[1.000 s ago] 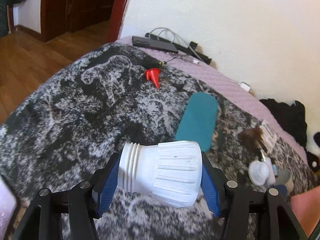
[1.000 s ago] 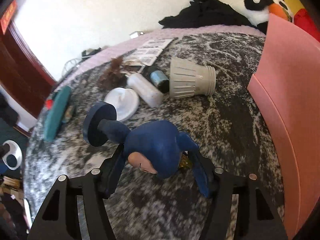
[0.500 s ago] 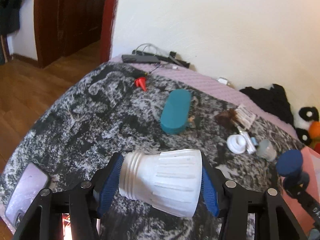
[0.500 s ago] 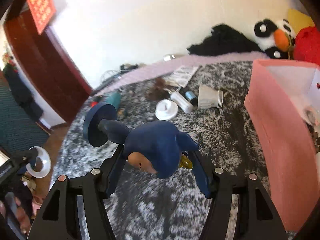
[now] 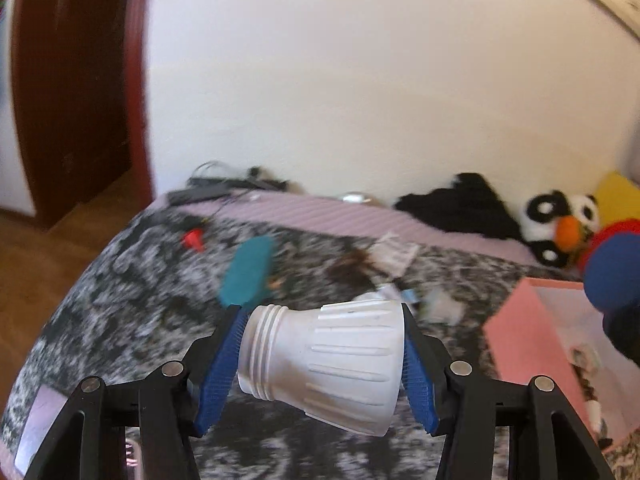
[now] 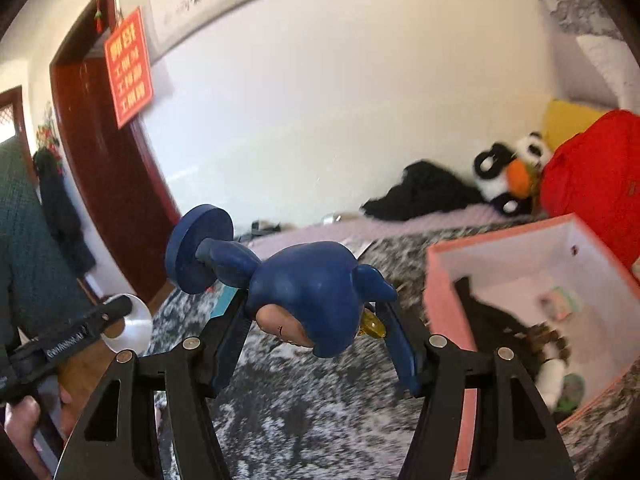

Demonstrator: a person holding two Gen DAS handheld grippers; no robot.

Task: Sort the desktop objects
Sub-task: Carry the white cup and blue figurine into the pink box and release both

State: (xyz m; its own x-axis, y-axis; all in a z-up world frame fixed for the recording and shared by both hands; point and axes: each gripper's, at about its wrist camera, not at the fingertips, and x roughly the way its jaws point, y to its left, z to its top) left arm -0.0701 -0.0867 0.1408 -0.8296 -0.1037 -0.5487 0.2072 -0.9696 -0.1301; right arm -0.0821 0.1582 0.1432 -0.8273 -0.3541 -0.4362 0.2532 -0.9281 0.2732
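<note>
The left gripper (image 5: 322,360) is clamped on a white ribbed plastic lamp housing with a threaded neck (image 5: 324,362), which lies sideways between the 2 blue pads, neck to the left, held in the air above the black-and-white patterned blanket (image 5: 120,300). The right gripper (image 6: 320,328) grips a dark blue plastic figurine with a round disc base (image 6: 304,296), also sideways, disc up and to the left, with a small yellow piece showing under its right side. Both held things are clear of the bed surface. To the right sits an open pink cardboard box with a white interior (image 6: 448,280), already holding several small items, blurred. On the blanket, in the left wrist view, lie a teal oblong case (image 5: 248,272), a small red cone (image 5: 194,239) and a cluster of blurred small objects near the box. A black-and-white penguin plush with an orange beak (image 6: 508,176) leans by the wall beside a black cloth heap (image 6: 420,192). At the lower left of the right wrist view a person's hand (image 6: 22,420) holds the left gripper's handle.
</note>
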